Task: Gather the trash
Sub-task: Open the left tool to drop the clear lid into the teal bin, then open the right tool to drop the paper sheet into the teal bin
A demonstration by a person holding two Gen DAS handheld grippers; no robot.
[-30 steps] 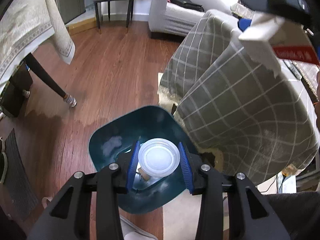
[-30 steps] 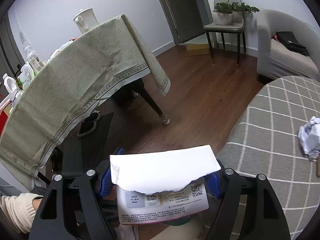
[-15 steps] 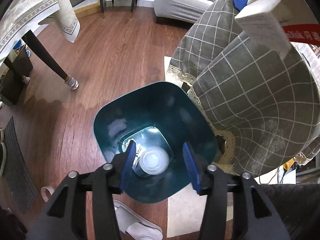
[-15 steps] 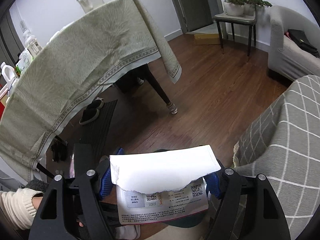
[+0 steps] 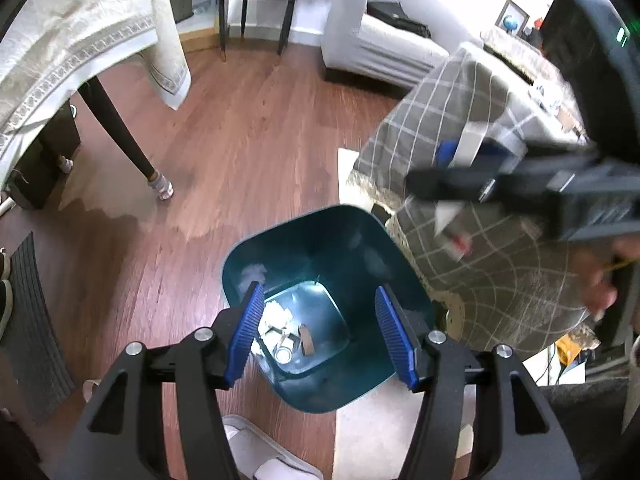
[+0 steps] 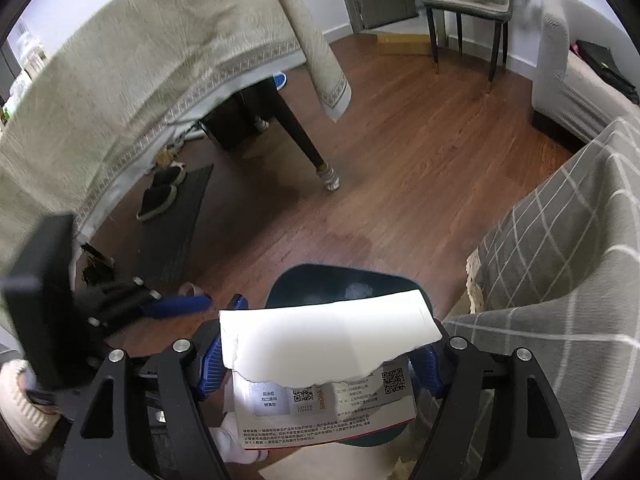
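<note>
Teal plastic bin (image 5: 320, 312) standing on the wood floor (image 5: 248, 152), just beside a desk draped in grey checked cloth (image 5: 472, 256). Trash already lies at the bottom: white scraps (image 5: 276, 314), a small clear cup (image 5: 283, 354) and a brown piece (image 5: 307, 339).

The left gripper (image 5: 320, 332) hangs directly above the bin mouth; its jaws have just been opening and now stand spread, with nothing between the blue pads (image 5: 246, 336). Its delivery appears complete.

The right gripper (image 6: 324, 364), seen blurred at the upper right of the left wrist view, pinches a torn packaging card (image 6: 324, 392), white on the flap and printed with codes and a red edge below. Both pads bear on the card's side edges. From the right wrist view the card sits over the near rim of the bin, the left gripper close at its left. A cream sleeve cuff (image 6: 16, 404) shows behind that tool.

Step in hand, as judged: the card is being brought to the bin for release.

The next move calls for centring the card over the opening, clear of the left tool and of the hanging cloth, then spreading the jaws. The flat card could catch on the rim if let go too near the edge.
</note>
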